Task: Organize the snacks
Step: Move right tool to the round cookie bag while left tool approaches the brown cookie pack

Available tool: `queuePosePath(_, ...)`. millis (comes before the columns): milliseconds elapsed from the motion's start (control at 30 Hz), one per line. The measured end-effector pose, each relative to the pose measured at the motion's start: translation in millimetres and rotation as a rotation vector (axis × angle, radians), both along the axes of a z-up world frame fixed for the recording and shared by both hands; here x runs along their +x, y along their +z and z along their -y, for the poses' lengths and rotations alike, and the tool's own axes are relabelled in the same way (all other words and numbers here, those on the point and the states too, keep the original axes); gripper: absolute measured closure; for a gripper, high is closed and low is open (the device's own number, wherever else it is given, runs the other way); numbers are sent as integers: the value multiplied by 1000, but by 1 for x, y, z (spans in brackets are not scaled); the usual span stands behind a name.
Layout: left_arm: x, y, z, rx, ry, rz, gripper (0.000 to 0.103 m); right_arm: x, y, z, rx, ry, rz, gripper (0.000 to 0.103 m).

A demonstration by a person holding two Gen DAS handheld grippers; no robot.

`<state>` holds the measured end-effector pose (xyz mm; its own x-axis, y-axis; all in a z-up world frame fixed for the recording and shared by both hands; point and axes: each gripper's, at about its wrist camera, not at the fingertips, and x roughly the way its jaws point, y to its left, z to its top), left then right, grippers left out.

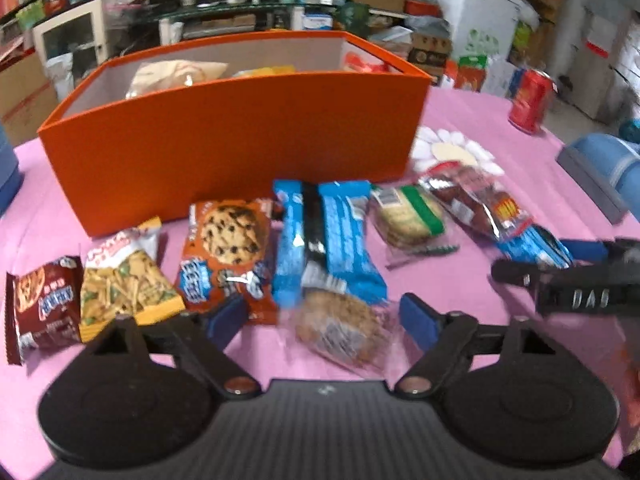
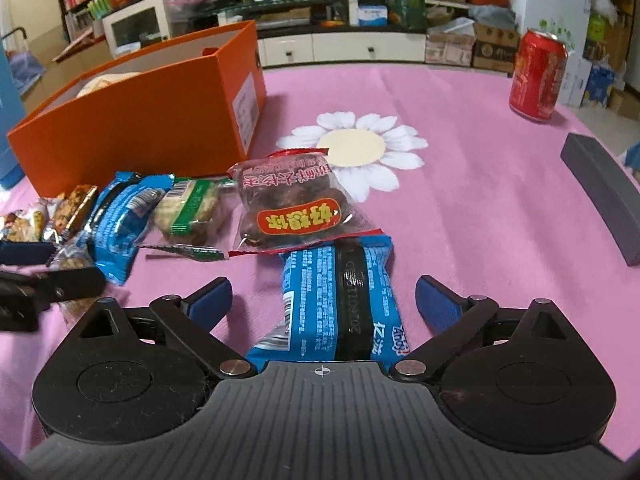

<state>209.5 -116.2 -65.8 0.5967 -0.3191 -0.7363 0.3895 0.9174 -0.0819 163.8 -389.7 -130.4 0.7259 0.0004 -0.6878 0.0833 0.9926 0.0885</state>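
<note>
Here, left tongs (image 1: 320, 316) stand partly open over the pink bench (image 1: 460, 128), their blue pads either side of a clear-wrapped oat cookie (image 1: 340, 328); pads clear of the wrapper, nothing gripped. Right tongs (image 2: 324, 304) gape wide astride a blue snack pack (image 2: 340, 300) lying lengthwise between the pads, not pinched.

Snack row in front of the orange box (image 1: 240, 128), left wrist view: brown cookie pack (image 1: 44, 304), yellow cracker pack (image 1: 124, 284), orange chocolate-chip cookie pack (image 1: 228, 248), twin blue wafer bars (image 1: 320, 236), green-banded biscuit pack (image 1: 408, 216), red date pack (image 1: 472, 204). Date pack carries a red oval with yellow Chinese characters, upside down to the right wrist camera. Box already holds some packets. Red can (image 2: 538, 76) upright far right; lettering on it unreadable
</note>
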Motion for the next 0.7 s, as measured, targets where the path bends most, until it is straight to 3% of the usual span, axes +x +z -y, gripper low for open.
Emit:
queuePosePath(100, -7, -2, -10, 7, -12, -35, 24, -10, 10, 2, 62, 17, 43, 17)
queuePosePath(167, -14, -3, -18, 41, -18, -33, 24, -16, 19, -4, 43, 32, 79, 16)
queuePosePath(267, -21, -4, -29, 152, 14, -26, 20, -16, 25, -8, 29, 20, 85, 14)
queuePosePath(300, -22, -3, -36, 157, 26, -39, 21, -15, 25, -6, 43, 13, 71, 14)
queuePosePath(367, -21, 0, -47, 109, 38, -69, 22, -14, 22, -2, 86, 5, 55, 14)
queuePosePath(467, -22, 10, -53, 30, 39, -44, 13, -17, 24, 7, 122, -23, 65, 14)
queuePosePath(600, -15, 13, -44, -4, 29, -33, 13, -20, 28, 7, 165, -6, 96, 15)
queuePosePath(700, -9, 13, -36, -9, 18, -33, 13, -13, 28, -1, 127, -8, 75, 15)
